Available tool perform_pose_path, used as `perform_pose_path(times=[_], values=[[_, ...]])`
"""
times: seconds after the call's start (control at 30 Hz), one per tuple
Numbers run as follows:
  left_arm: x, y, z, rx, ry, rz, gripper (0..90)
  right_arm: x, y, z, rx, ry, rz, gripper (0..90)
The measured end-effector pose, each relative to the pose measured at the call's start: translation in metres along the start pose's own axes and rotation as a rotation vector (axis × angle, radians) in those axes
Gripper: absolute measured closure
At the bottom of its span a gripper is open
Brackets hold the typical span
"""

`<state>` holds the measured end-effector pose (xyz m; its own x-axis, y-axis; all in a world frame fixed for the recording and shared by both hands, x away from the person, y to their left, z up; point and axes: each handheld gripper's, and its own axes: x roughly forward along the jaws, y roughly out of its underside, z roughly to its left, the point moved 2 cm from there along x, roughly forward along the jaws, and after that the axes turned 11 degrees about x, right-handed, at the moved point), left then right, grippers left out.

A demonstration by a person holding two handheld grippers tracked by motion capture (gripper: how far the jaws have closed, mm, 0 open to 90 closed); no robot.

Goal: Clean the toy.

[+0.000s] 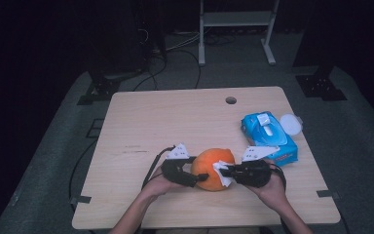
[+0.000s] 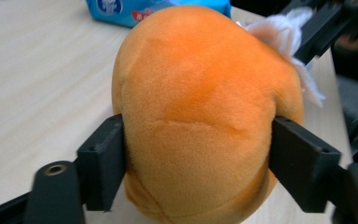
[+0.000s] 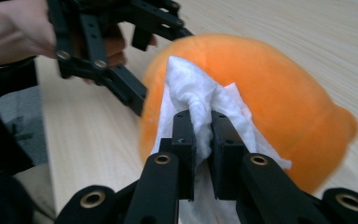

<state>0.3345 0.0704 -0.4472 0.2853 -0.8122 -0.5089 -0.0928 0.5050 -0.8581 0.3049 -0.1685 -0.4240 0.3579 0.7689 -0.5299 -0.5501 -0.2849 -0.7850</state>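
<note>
Left tool point(image 2: 196, 154) clamping orange plush point(image 2: 200, 116), right tool point(image 3: 203, 135) pinching white wipe point(image 3: 200, 100), wipes pack point(image 1: 269, 136) behind.

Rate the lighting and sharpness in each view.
High view: table lit, surroundings nearly black, detail soft. Left gripper view: orange plush toy sharp, evenly lit; blue wipes pack slightly soft. Right gripper view: white wipe fairly crisp, the far hand blurred.
</note>
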Motion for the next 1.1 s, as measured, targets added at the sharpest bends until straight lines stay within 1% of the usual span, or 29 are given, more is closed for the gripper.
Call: perform_pose_path(times=[0.03, 0.07, 0.1, 0.13, 0.2, 0.23, 0.27, 0.33, 0.37, 0.4, 0.43, 0.47, 0.5, 0.53, 0.57, 0.6, 0.67, 0.73, 0.77, 0.8, 0.83, 0.87, 0.93, 0.97, 1.03, 1.1], values=[[-0.001, -0.001, -0.002, 0.026, -0.005, 0.001, 27.7, -0.002, -0.001, 0.002, -0.011, 0.0, -0.006, 81.0], [-0.001, -0.003, -0.003, 0.049, -0.006, -0.002, 28.6, -0.006, -0.003, 0.003, -0.02, 0.016, -0.025, 81.1], [0.0, -0.004, -0.005, 0.08, -0.008, 0.001, 29.0, -0.01, -0.006, 0.002, -0.016, 0.026, -0.062, 81.1], [0.002, -0.006, -0.008, 0.104, -0.011, 0.003, 29.0, -0.014, -0.009, 0.001, -0.007, 0.034, -0.084, 81.0], [0.004, -0.008, -0.011, 0.115, -0.019, 0.01, 27.3, -0.016, -0.011, -0.002, -0.011, 0.061, -0.08, 81.0], [0.005, -0.009, -0.011, 0.101, -0.025, 0.012, 24.0, -0.015, -0.009, -0.004, -0.003, 0.059, -0.077, 81.0], [0.005, -0.008, -0.009, 0.076, -0.029, 0.009, 18.8, -0.014, -0.007, -0.006, 0.005, 0.06, -0.071, 81.1], [0.005, -0.005, -0.003, 0.007, -0.034, 0.004, 11.2, -0.014, -0.004, -0.011, 0.016, 0.07, -0.063, 81.1], [0.005, -0.003, -0.001, -0.033, -0.021, 0.008, 9.4, -0.014, -0.004, -0.013, 0.017, 0.078, -0.062, 81.1], [0.007, -0.001, 0.001, -0.069, 0.005, -0.001, 10.0, -0.014, -0.003, -0.014, 0.028, 0.073, -0.058, 81.1], [0.007, 0.0, 0.001, -0.079, 0.028, -0.008, 15.0, -0.013, -0.003, -0.013, 0.03, 0.066, -0.056, 81.0], [0.008, 0.0, -0.001, -0.059, 0.015, -0.011, 18.8, -0.012, -0.003, -0.01, 0.026, 0.063, -0.053, 81.0], [0.007, -0.001, -0.003, -0.033, 0.003, -0.013, 23.7, -0.009, -0.004, -0.006, 0.01, 0.063, -0.047, 80.9], [0.006, -0.003, -0.004, -0.009, -0.002, -0.01, 26.7, -0.007, -0.005, -0.001, -0.005, 0.053, -0.045, 80.9], [0.004, -0.005, -0.005, 0.027, -0.012, -0.008, 29.1, -0.006, -0.006, 0.004, -0.018, 0.035, -0.046, 80.9], [0.002, -0.007, -0.006, 0.055, -0.017, -0.004, 30.8, -0.007, -0.008, 0.007, -0.032, 0.023, -0.05, 80.9], [-0.004, -0.012, -0.008, 0.092, -0.027, -0.015, 33.2, -0.011, -0.011, 0.01, -0.048, 0.037, -0.064, 80.9], [-0.009, -0.016, -0.009, 0.122, -0.029, -0.019, 34.3, -0.016, -0.013, 0.007, -0.043, 0.052, -0.085, 81.0], [-0.01, -0.016, -0.009, 0.129, -0.029, -0.015, 34.3, -0.018, -0.013, 0.005, -0.035, 0.065, -0.09, 81.0], [-0.009, -0.016, -0.01, 0.126, -0.025, -0.013, 34.0, -0.019, -0.013, 0.002, -0.033, 0.079, -0.091, 81.0], [-0.007, -0.015, -0.01, 0.115, -0.02, -0.014, 32.8, -0.019, -0.012, 0.0, -0.023, 0.078, -0.086, 81.0], [-0.005, -0.014, -0.009, 0.096, -0.025, -0.013, 29.1, -0.018, -0.01, -0.002, -0.016, 0.079, -0.075, 81.0], [-0.002, -0.011, -0.004, 0.032, -0.033, -0.026, 19.8, -0.014, -0.007, -0.005, -0.03, 0.111, -0.049, 81.0], [-0.002, -0.01, -0.001, 0.002, -0.027, -0.027, 16.5, -0.012, -0.006, -0.006, -0.022, 0.11, -0.041, 81.0], [-0.001, -0.007, 0.003, -0.061, -0.02, -0.024, 9.9, -0.011, -0.004, -0.01, -0.001, 0.09, -0.03, 81.0], [0.003, -0.003, 0.005, -0.121, 0.02, -0.029, 9.7, -0.011, -0.003, -0.011, 0.007, 0.09, -0.024, 80.9]])
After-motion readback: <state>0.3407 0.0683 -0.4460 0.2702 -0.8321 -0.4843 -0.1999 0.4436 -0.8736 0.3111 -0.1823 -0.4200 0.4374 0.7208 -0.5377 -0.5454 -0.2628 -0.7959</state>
